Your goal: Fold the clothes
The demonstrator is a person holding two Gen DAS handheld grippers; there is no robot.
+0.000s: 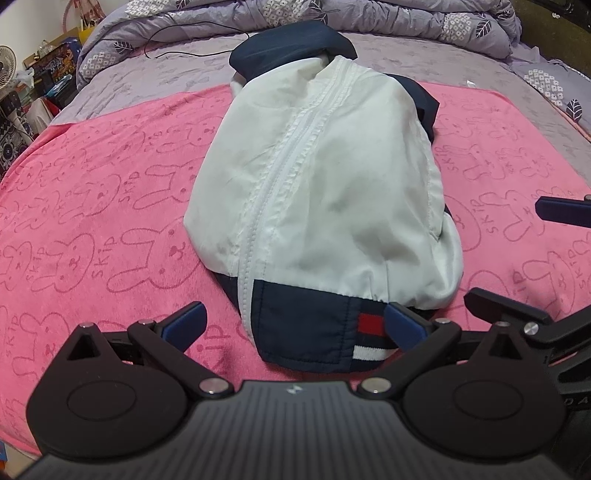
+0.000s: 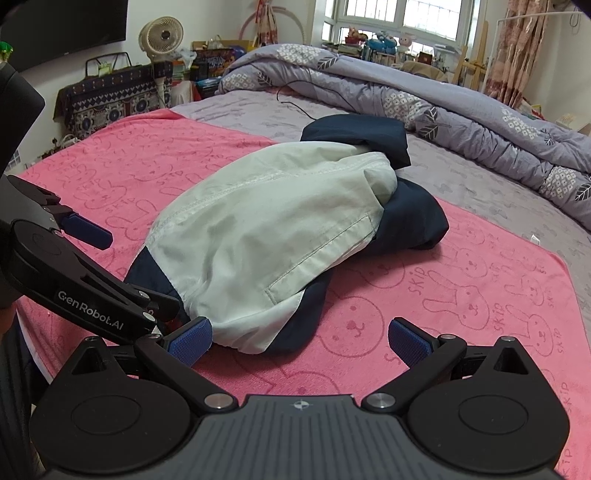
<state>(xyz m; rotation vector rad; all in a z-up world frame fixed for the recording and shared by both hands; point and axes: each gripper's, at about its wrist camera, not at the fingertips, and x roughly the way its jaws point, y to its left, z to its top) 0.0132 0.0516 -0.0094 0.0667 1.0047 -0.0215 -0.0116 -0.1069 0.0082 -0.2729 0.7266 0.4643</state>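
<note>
A white and navy zip jacket point(image 1: 317, 192) lies bunched lengthwise on a pink rabbit-print towel point(image 1: 92, 206), its navy hem with a red, white and navy striped band nearest me. My left gripper point(image 1: 295, 326) is open, its jaws straddling the hem just above the towel. In the right wrist view the jacket point(image 2: 266, 236) lies ahead and to the left on the towel point(image 2: 461, 295). My right gripper point(image 2: 299, 341) is open and empty at the jacket's near right corner. The left gripper's fingers point(image 2: 86, 230) show at the left edge.
The towel covers a bed with a lilac sheet point(image 2: 480, 177). A rumpled grey-lilac duvet point(image 2: 461, 107) lies along the far side, with a thin black cable point(image 1: 192, 31) next to it. A fan point(image 2: 162, 37) and cluttered furniture stand beyond the bed.
</note>
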